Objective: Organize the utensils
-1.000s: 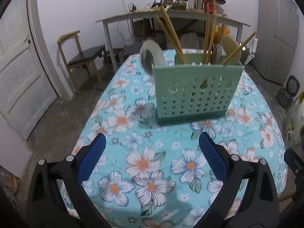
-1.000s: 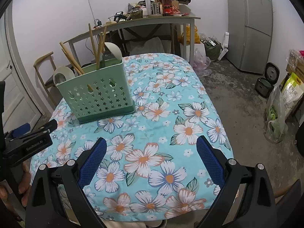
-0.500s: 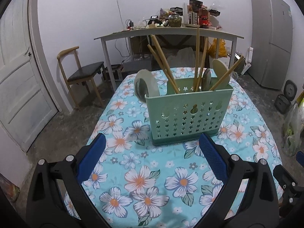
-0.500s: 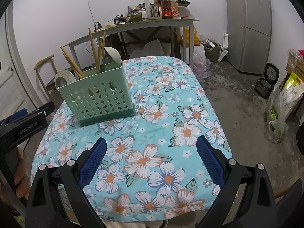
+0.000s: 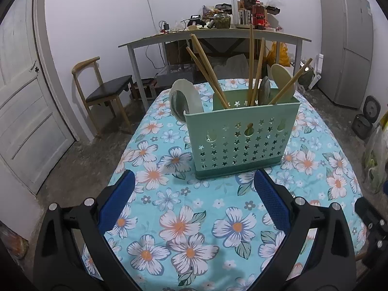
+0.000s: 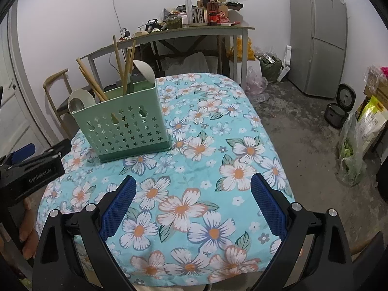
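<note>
On the floral tablecloth (image 5: pixel 189 225) stood the light, stiff caddy (image 5: pixel 240 140); before it both the left gripper (image 5: pixel 192 191) and right gripper (image 6: pixel 192 190) gaped empty; its chopsticks (image 5: pixel 208 72) looked slippery, best pinched mid-shaft.

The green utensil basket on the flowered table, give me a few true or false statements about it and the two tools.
1. The basket stands upright on the tablecloth. True.
2. The left tool is shut on a chopstick. False: it is open and holds nothing.
3. Wooden chopsticks stick up out of the basket. True.
4. The right tool touches the basket. False: it is open, apart from the basket, over bare cloth.
5. Spoons lie loose on the cloth in front of the basket. False: the spoons sit in the basket.
</note>
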